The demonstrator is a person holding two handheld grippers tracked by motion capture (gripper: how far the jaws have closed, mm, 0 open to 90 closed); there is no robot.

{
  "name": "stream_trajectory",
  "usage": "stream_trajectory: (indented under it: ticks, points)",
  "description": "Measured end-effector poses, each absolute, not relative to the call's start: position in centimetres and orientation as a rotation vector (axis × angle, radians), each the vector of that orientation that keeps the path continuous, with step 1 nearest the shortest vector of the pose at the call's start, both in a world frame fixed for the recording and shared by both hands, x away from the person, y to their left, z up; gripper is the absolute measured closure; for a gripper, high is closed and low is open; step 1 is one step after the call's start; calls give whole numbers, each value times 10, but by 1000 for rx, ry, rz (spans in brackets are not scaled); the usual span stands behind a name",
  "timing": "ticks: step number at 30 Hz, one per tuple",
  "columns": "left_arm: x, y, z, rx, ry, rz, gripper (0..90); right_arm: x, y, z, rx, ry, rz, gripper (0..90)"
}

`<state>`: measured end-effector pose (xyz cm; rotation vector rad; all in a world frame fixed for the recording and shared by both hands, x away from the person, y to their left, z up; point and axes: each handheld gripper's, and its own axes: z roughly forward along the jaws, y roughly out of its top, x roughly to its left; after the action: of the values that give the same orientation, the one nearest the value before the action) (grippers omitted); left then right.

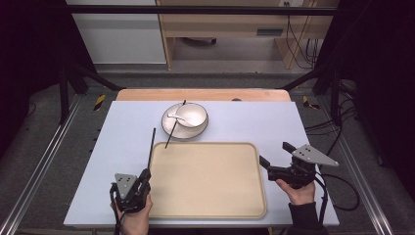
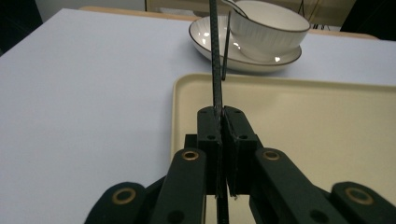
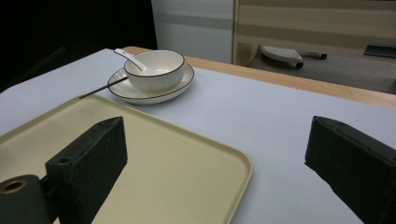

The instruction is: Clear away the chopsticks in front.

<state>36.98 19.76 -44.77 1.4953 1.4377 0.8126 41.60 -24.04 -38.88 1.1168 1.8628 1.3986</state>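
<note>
We've got the left gripper [image 1: 145, 176] clamped on a black chopstick [image 1: 151, 147] at the tray's [image 1: 210, 205] 9 o'clock edge; right gripper [image 1: 274, 154] hangs wide apart at 3 o'clock.

A white bowl [image 1: 191, 114] with a white spoon [image 1: 176, 116] in it stands on a white plate [image 1: 169, 128]. A second black chopstick [image 1: 174, 125] leans on the plate. The beige tray [image 1: 208, 179] lies on the worktop [image 1: 122, 127].

I count two thin black chopsticks [image 1: 151, 146], one on each of [image 1: 173, 122] two spots. There is one white ceramic bowl [image 1: 191, 114], one white dark-rimmed saucer [image 1: 172, 128], one white spoon [image 1: 176, 116]. One beige plastic tray [image 1: 208, 181] too.
</note>
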Motion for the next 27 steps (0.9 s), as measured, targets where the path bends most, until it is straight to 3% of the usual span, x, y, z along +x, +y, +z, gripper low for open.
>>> stream_trajectory:
  ticks: [27]
  points:
    - [380,184,-484,1667,1583,753,850,418,-239,-393,1118,1881,1385,57]
